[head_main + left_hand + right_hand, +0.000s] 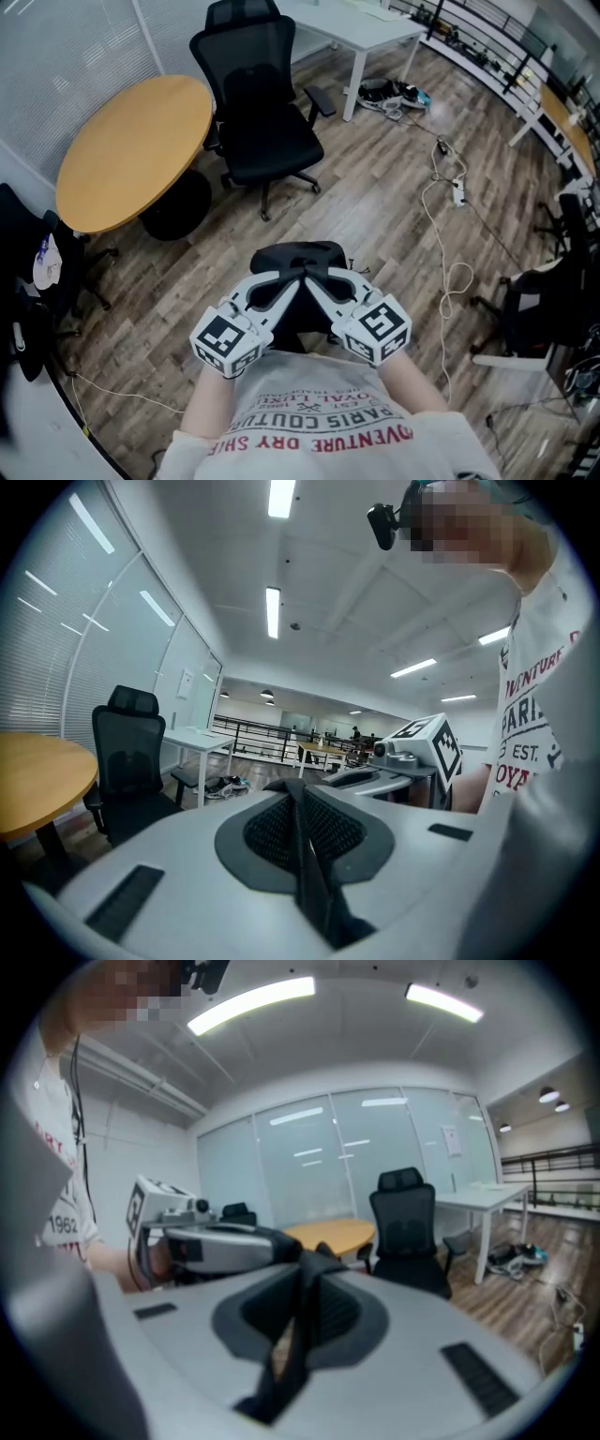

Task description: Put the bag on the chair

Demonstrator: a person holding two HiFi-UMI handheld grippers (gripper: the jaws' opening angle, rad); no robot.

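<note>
Near the person's body, centre: the bag (300,255) hangs clear of the floor between both grippers.
Left gripper (289,278): jaws narrow, pinched on a thin black strap (309,874) of the bag.
Right gripper (321,278): jaws narrow too, clamped on the strap (286,1363).
Chair (267,122): far, slightly left, well apart from the bag; seat bare; round table (131,150) just left of it.
Risk, slip: the strap is thin, so a swing in carrying could probably pull it out of the pads.
Risk, chair: its base looks wheeled, so a push could roll it away.
Risk, cable (455,272): it lies loose on the floor at right and could snag a foot.
</note>
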